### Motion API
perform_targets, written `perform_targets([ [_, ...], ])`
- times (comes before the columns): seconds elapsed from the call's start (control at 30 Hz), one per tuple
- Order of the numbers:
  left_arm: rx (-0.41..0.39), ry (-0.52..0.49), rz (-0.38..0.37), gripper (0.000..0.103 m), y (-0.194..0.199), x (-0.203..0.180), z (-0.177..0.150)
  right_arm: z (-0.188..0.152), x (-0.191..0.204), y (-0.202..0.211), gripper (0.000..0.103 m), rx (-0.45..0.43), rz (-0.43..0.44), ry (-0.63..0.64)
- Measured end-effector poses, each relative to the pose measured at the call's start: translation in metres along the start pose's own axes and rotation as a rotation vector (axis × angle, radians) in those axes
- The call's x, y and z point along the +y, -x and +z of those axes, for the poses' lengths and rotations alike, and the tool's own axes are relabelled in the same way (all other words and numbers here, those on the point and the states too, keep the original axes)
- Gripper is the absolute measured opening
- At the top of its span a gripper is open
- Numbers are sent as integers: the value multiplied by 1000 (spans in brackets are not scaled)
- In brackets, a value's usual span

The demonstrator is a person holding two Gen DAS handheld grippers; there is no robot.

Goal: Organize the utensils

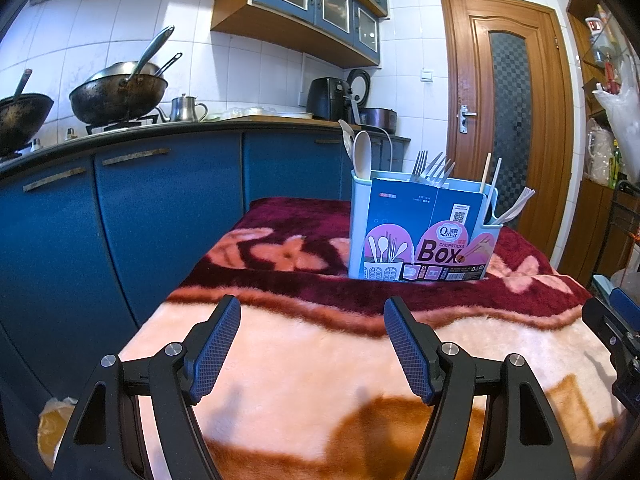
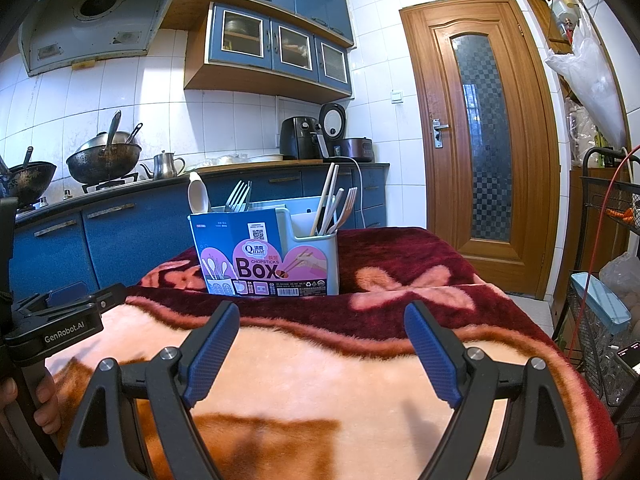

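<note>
A light blue utensil holder (image 1: 424, 236) with a "Chopsticks Box" label stands on the far part of a blanket-covered table (image 1: 320, 360); it also shows in the right wrist view (image 2: 272, 252). It holds a white spoon (image 1: 361, 156), metal forks (image 1: 432, 168), chopsticks (image 1: 491, 176) and white plastic forks (image 1: 516, 206). The same spoon (image 2: 199, 197), metal forks (image 2: 239, 197) and chopsticks (image 2: 327, 200) show in the right wrist view. My left gripper (image 1: 312, 344) is open and empty, low over the near blanket. My right gripper (image 2: 320, 350) is open and empty beside it.
Blue kitchen cabinets (image 1: 160, 208) with woks (image 1: 118, 92) and a kettle on the counter run along the left. A wooden door (image 1: 508, 120) is behind the table. A wire rack (image 2: 600, 320) stands at the right. The left gripper's body (image 2: 52, 320) shows in the right view.
</note>
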State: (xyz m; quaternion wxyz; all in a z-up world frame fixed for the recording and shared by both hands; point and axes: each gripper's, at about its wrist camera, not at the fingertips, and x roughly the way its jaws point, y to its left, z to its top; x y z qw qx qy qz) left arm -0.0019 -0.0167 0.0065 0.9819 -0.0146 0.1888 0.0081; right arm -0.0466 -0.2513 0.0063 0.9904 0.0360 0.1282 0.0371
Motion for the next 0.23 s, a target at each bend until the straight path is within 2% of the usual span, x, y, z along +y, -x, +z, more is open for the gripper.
perform_targets([
  [0.23,10,7,1,76,-1,0,0,0,0,0,87,0,0,0],
])
